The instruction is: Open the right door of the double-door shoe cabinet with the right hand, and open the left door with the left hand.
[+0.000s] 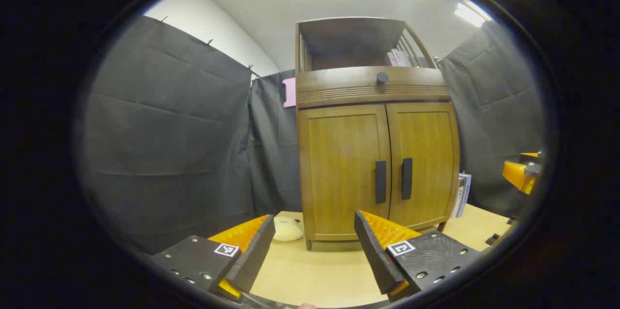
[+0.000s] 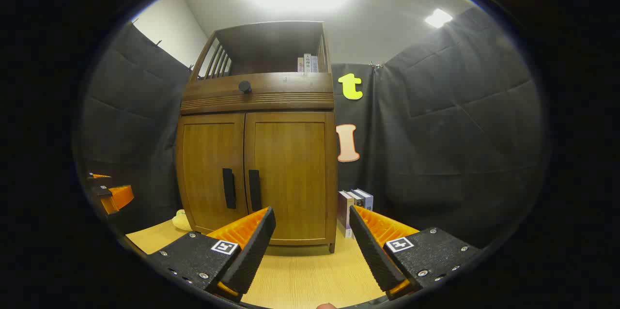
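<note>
A brown wooden shoe cabinet (image 1: 373, 154) (image 2: 256, 173) stands on the light wooden table with both doors closed. Its left door (image 1: 344, 168) (image 2: 210, 173) and right door (image 1: 424, 163) (image 2: 290, 173) each carry a dark vertical handle near the centre seam: left handle (image 1: 380, 182) (image 2: 228, 188), right handle (image 1: 407, 178) (image 2: 255, 190). My left gripper (image 1: 312, 241) is open, well short of the cabinet, low in front of the left door. My right gripper (image 2: 310, 234) is open too, in front of the cabinet's right edge. Each gripper also appears at the edge of the other's view: the right gripper (image 1: 520, 173) and the left gripper (image 2: 109, 193).
A drawer with a round dark knob (image 1: 382, 78) (image 2: 244, 86) and an open shelf holding books top the cabinet. A pale soft object (image 1: 287, 229) lies left of the cabinet's foot. Books (image 1: 461, 195) (image 2: 355, 207) stand at its right side. Black cloth walls surround the table (image 1: 315, 275).
</note>
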`<state>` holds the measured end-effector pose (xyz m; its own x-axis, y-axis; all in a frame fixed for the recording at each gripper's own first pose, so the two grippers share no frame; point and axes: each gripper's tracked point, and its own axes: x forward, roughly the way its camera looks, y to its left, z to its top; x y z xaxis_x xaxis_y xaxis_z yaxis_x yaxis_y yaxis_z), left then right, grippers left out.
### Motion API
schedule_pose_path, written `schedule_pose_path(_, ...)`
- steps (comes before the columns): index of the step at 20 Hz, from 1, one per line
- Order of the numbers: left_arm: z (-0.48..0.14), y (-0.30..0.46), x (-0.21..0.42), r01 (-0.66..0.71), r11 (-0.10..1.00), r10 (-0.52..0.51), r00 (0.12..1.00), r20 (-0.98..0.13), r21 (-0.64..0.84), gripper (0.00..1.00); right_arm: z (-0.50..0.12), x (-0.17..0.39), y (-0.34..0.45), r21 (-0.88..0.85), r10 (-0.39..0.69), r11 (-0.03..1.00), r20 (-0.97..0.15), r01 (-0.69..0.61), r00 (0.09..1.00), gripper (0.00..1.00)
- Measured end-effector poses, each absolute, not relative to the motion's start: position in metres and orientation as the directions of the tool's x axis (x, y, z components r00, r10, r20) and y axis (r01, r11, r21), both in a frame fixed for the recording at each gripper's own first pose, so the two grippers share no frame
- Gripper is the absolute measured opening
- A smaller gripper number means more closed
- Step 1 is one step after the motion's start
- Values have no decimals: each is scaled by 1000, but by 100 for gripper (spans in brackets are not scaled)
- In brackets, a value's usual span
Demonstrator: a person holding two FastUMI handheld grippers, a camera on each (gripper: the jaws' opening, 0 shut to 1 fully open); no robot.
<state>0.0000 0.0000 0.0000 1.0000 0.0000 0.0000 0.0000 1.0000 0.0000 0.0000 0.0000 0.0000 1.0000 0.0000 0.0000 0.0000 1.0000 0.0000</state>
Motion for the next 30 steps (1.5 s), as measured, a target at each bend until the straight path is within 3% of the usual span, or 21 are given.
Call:
schedule_pose_path(7, 1, -1, -4, -6, 1000, 6, 1000, 7, 2, 99, -1, -2, 2, -1, 8, 1000, 2, -8, 1000, 95)
schedule_pose_path(8, 1, -2, -4, -7, 1000, 7, 1000, 9, 2, 94, -1, -3, 3, -1, 11, 1000, 1, -11, 1000, 95)
schedule_pose_path(11, 4, 0, -6, -11, 1000, 11, 1000, 11, 2, 94, -2, -3, 5, 4, 17, 1000, 0, -17, 1000, 94)
schedule_pose_path(12, 5, 0, -6, -11, 1000, 11, 1000, 11, 1, 99, 0, -4, 7, 11, 23, 1000, 3, -23, 1000, 95)
schedule_pose_path(20, 15, 3, -7, -14, 1000, 14, 1000, 28, 12, 99, 2, 1, 10, 17, 26, 999, 15, -27, 1000, 95)
schedule_pose_path(21, 17, 3, -8, -15, 1000, 14, 999, 29, 13, 94, 2, 3, 11, 20, 28, 999, 15, -28, 1000, 92)
schedule_pose_path(23, 18, 3, -7, -18, 1000, 17, 999, 32, 13, 94, 6, 8, 14, 28, 40, 999, 24, -40, 999, 95)
schedule_pose_path(24, 18, 3, -8, -18, 1000, 18, 999, 34, 13, 99, 9, 11, 16, 33, 48, 998, 30, -49, 998, 92)
schedule_pose_path(30, 27, 12, -12, -41, 999, 40, 998, 48, 17, 99, 28, 47, 28, 64, 81, 994, 66, -86, 994, 94)
